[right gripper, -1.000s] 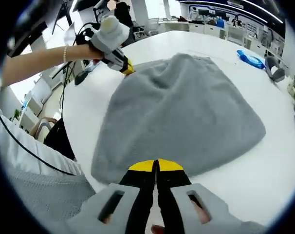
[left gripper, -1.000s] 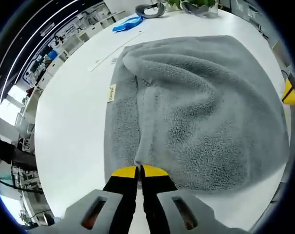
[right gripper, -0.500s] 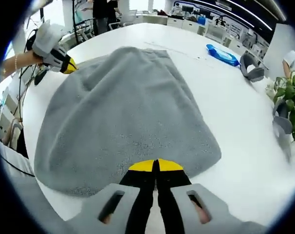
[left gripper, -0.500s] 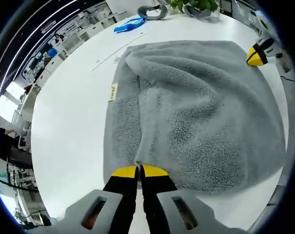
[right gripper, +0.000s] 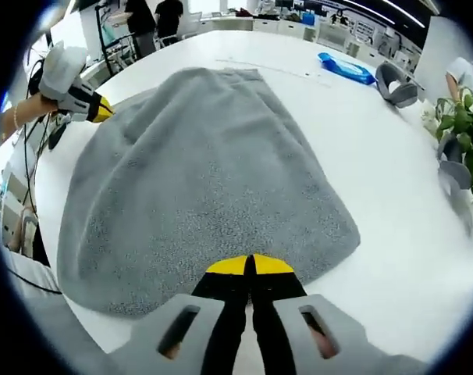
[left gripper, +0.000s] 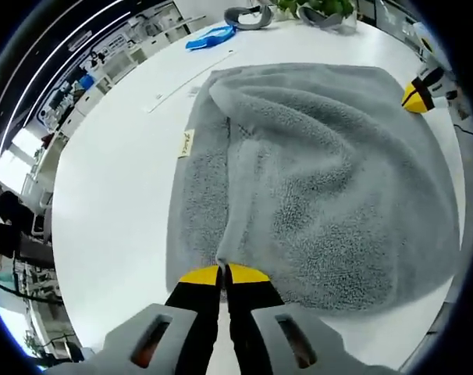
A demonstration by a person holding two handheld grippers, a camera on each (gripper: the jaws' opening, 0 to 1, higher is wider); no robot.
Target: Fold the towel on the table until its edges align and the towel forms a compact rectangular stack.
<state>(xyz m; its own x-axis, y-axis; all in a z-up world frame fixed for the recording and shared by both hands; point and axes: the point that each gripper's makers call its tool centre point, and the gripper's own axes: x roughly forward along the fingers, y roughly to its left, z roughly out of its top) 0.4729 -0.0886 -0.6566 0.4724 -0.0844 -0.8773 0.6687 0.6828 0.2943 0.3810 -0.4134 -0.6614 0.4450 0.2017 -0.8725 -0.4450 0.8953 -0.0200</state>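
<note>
Towel point(left gripper: 314, 172) lies flatter than before, both claws point(left gripper: 223, 273) point(right gripper: 250, 266) still clenched on its edge.

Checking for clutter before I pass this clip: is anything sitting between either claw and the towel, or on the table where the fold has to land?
Nothing visible does. The left claw and right claw are each shut on the towel edge, and the white table beside it is bare; the blue item lies far off.

Blue packet point(right gripper: 347, 69) and grey headset point(right gripper: 396, 83) lay on white table point(right gripper: 392, 195), far side. Potted plant point(right gripper: 464, 133) stood near table edge.
</note>
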